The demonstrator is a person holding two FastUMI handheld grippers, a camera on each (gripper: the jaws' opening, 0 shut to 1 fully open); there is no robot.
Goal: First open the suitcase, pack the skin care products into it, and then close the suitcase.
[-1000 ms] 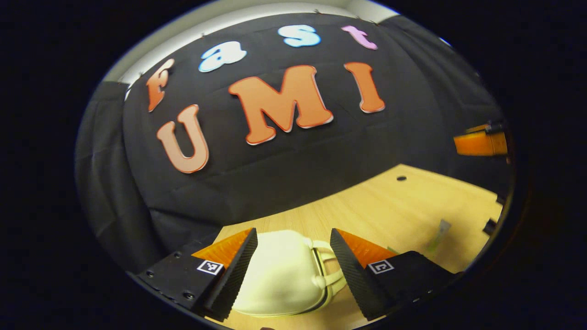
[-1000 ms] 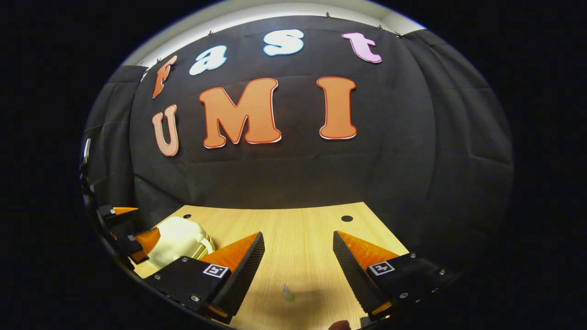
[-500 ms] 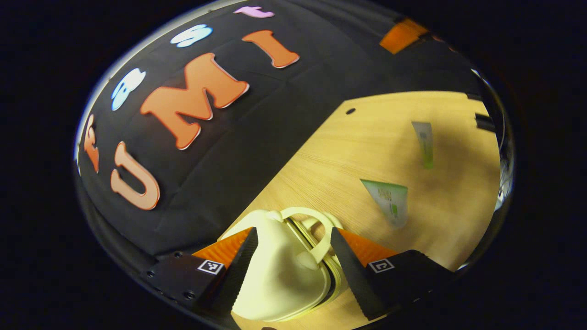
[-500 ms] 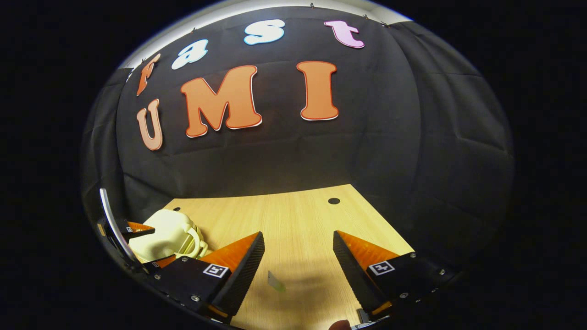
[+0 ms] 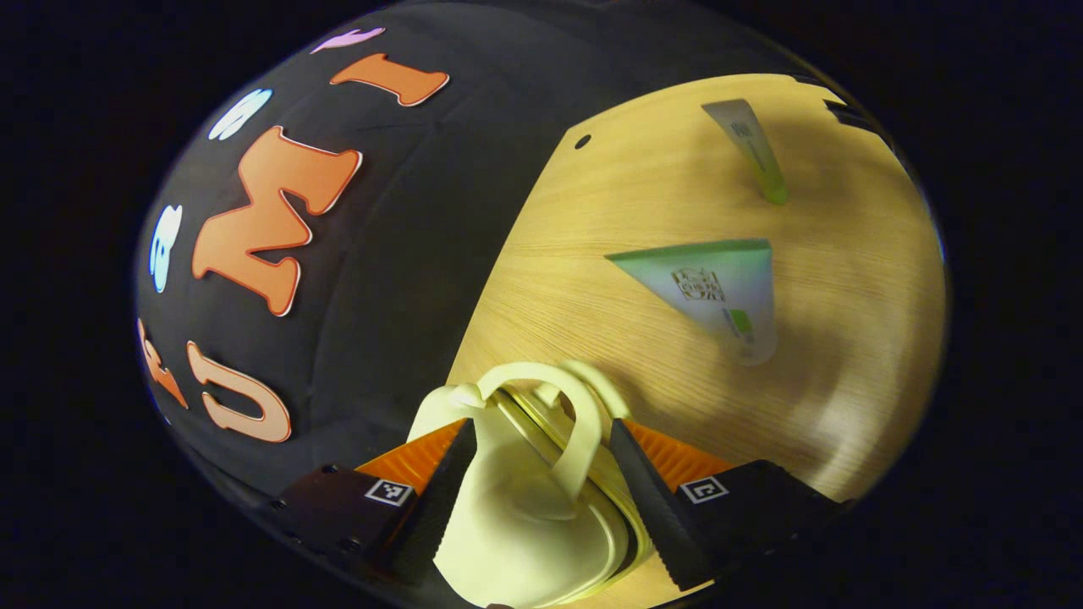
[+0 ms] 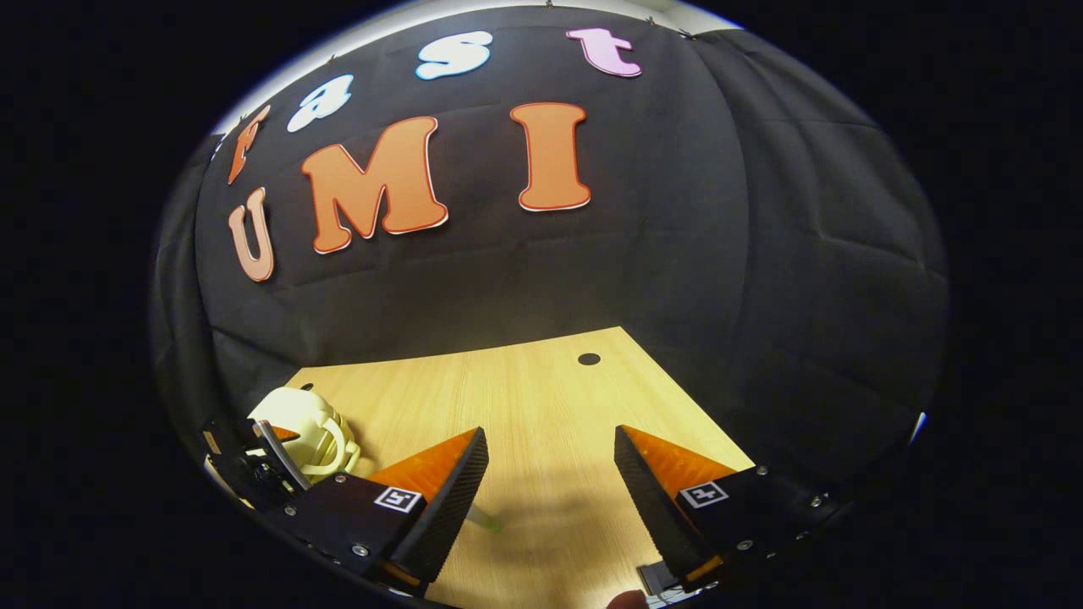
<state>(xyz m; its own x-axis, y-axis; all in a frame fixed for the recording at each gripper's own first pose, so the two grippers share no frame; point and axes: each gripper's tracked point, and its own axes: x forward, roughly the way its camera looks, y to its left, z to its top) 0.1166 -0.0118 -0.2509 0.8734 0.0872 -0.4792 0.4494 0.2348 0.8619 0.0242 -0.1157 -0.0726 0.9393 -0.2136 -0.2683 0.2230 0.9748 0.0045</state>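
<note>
The left gripper (image 5: 539, 491) straddles the cream suitcase (image 5: 525, 516) on the wooden surface (image 5: 592, 321), fingers spread at its sides. Two tubes (image 5: 719, 288) lie well apart from it. The right gripper (image 6: 548, 491) hovers spread wide.

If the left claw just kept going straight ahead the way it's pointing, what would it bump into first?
Most likely the cream suitcase, which already sits between the open left claw's fingers, its handle right ahead. Depth is hard to judge here.
</note>
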